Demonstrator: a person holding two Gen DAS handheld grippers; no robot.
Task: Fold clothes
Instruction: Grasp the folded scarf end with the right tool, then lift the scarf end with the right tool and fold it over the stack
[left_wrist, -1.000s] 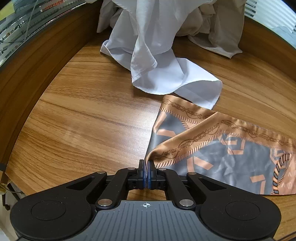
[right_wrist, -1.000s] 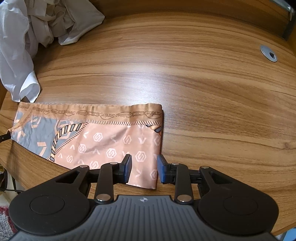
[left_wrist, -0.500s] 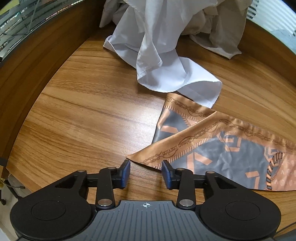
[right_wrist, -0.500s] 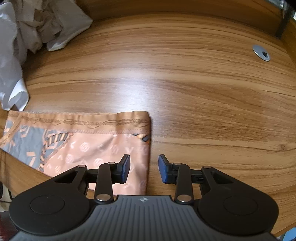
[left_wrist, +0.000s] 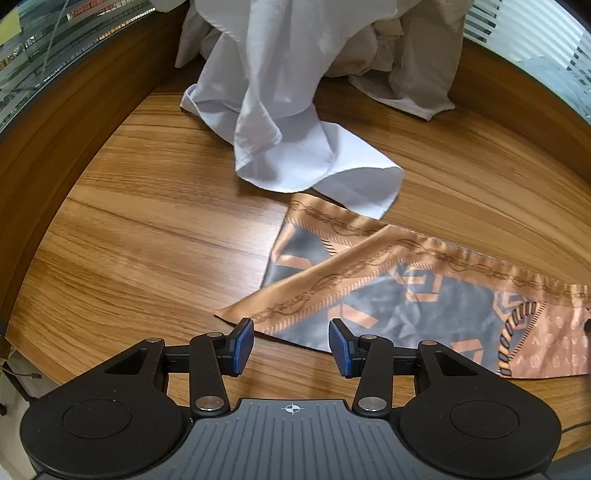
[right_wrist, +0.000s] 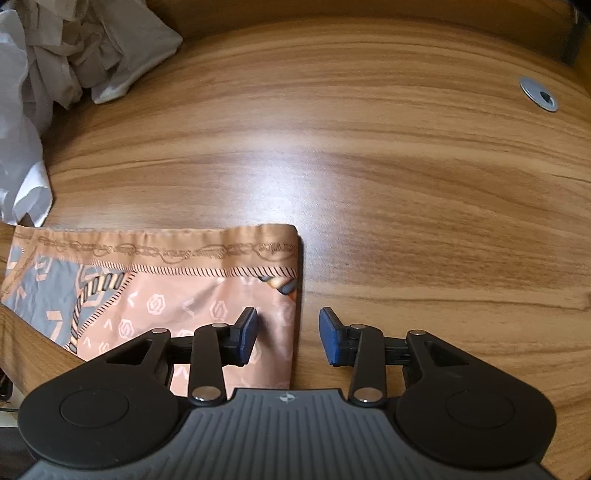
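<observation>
An orange and grey patterned scarf (left_wrist: 406, 295) lies folded into a long band on the wooden table (left_wrist: 147, 229). Its left end has a corner folded over diagonally. My left gripper (left_wrist: 291, 345) is open and empty, just in front of that folded corner. In the right wrist view the scarf's right end (right_wrist: 207, 280) lies flat with a straight edge. My right gripper (right_wrist: 289, 334) is open and empty, with that right edge between its fingers, low over the table.
A pile of white and beige garments (left_wrist: 295, 92) sits at the back of the table, one white piece overlapping the scarf's far left corner; it also shows in the right wrist view (right_wrist: 55, 66). A metal cable grommet (right_wrist: 538, 94) is at the far right. The table's front edge runs near both grippers.
My left gripper let go of the scarf's left corner, opened and drew back; the corner now lies folded on the table. My right gripper stayed open and shifted slightly over the scarf's right edge.
</observation>
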